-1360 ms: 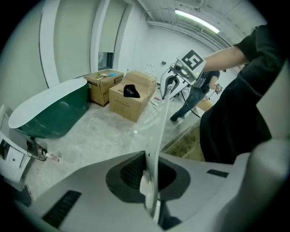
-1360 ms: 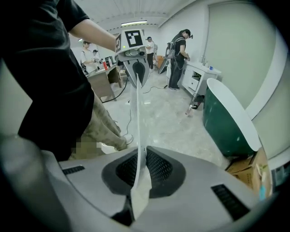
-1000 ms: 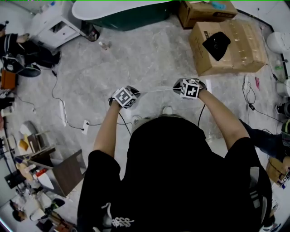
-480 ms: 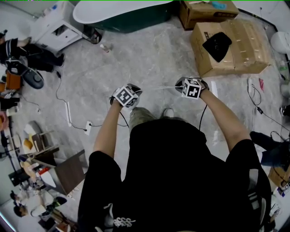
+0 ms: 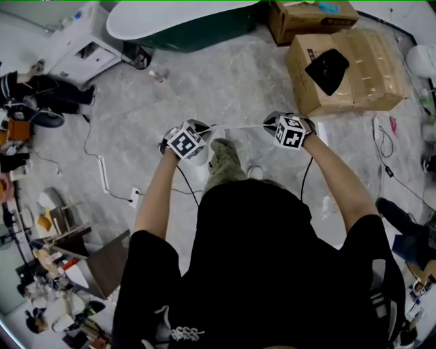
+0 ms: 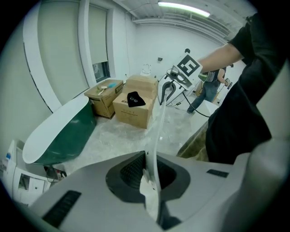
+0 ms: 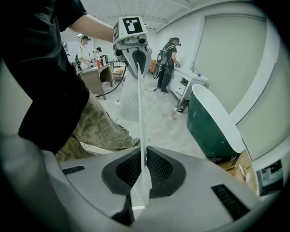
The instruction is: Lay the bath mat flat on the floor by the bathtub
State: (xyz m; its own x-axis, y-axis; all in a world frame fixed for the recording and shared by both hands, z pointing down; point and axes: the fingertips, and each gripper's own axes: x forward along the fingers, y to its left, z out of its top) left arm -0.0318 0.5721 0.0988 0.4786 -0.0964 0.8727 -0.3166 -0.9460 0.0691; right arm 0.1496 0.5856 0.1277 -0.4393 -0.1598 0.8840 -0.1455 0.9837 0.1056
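Note:
The bath mat (image 5: pixel 238 127) is a thin, translucent white sheet, stretched edge-on between my two grippers in the head view. My left gripper (image 5: pixel 194 140) is shut on one end of it and my right gripper (image 5: pixel 283 129) is shut on the other. In the left gripper view the mat (image 6: pixel 156 131) runs from my jaws (image 6: pixel 152 181) up to the right gripper (image 6: pixel 170 88). The right gripper view shows the mat (image 7: pixel 139 113) pinched in my jaws (image 7: pixel 142 174), the rest hanging below the left gripper (image 7: pixel 136 50). The green bathtub (image 5: pixel 177 20) with a white rim stands ahead, at the top of the head view.
Two cardboard boxes (image 5: pixel 344 68) stand right of the tub, one with a black item (image 5: pixel 325 68) on top. A white cabinet (image 5: pixel 82 41) is left of the tub. Cables (image 5: pixel 102 170) trail over the marble floor. People (image 7: pixel 167 63) stand by the cabinet.
Both grippers have moved up the head view toward the bathtub with the mat still stretched between them. The person's leg has stepped forward between the arms.

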